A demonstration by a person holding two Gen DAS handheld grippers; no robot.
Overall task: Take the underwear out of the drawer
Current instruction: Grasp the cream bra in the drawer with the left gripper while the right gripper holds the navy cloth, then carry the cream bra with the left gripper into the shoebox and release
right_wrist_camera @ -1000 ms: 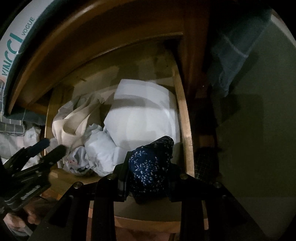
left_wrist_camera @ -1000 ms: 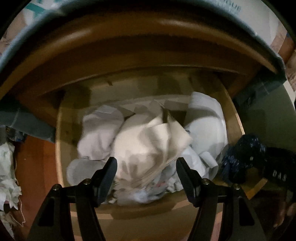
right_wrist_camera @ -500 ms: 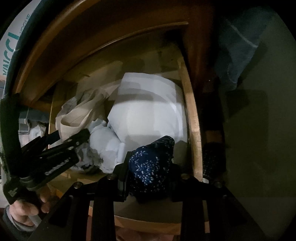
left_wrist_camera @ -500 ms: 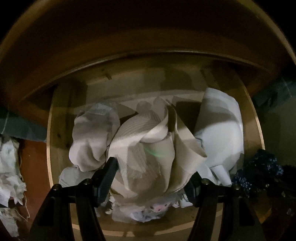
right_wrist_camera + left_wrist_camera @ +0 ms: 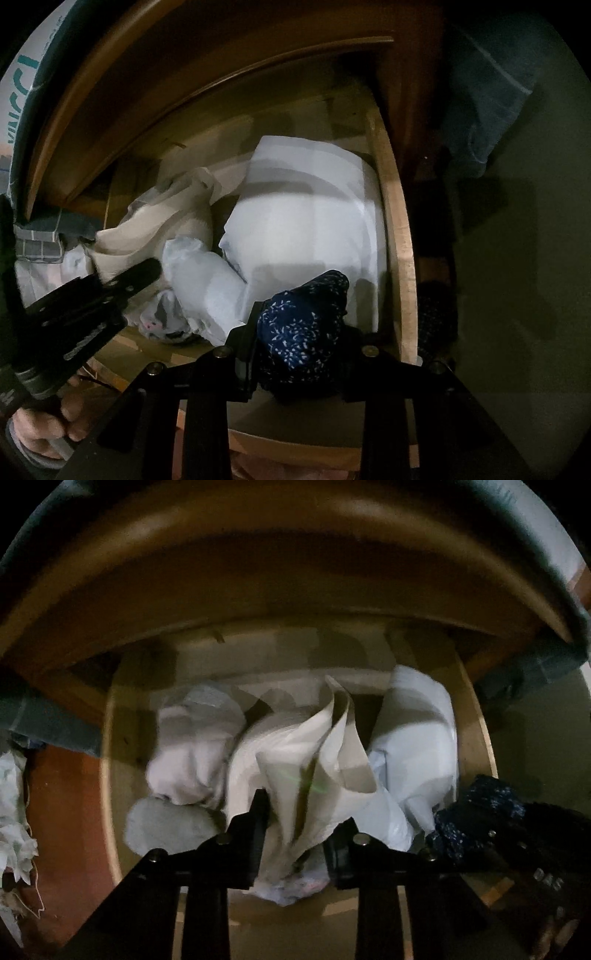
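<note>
The open wooden drawer (image 5: pixel 107 775) holds a heap of pale underwear. My left gripper (image 5: pixel 299 823) is closing its jaws on a cream piece of underwear (image 5: pixel 317 746) in the middle of the heap; the cloth is bunched between the two fingers and stands up in folds. In the right wrist view that gripper's finger (image 5: pixel 144 271) reaches in from the left. My right gripper (image 5: pixel 299 325) is shut on a dark blue underwear piece with white flecks (image 5: pixel 314 295), held over the drawer's front right corner, also seen from the left wrist as dark blue underwear (image 5: pixel 480 805).
A large white folded garment (image 5: pixel 306 221) fills the drawer's right side against its wall (image 5: pixel 399 240). Pale grey pieces (image 5: pixel 192 753) lie at the left. The cabinet top (image 5: pixel 258 572) overhangs the drawer's back. A person's hand (image 5: pixel 40 424) holds the left tool. White cloth (image 5: pixel 11 812) lies outside, left.
My left gripper dropped into the heap and its fingers came together around the cream cloth, which now bunches upward. The right gripper kept still with the blue piece.
</note>
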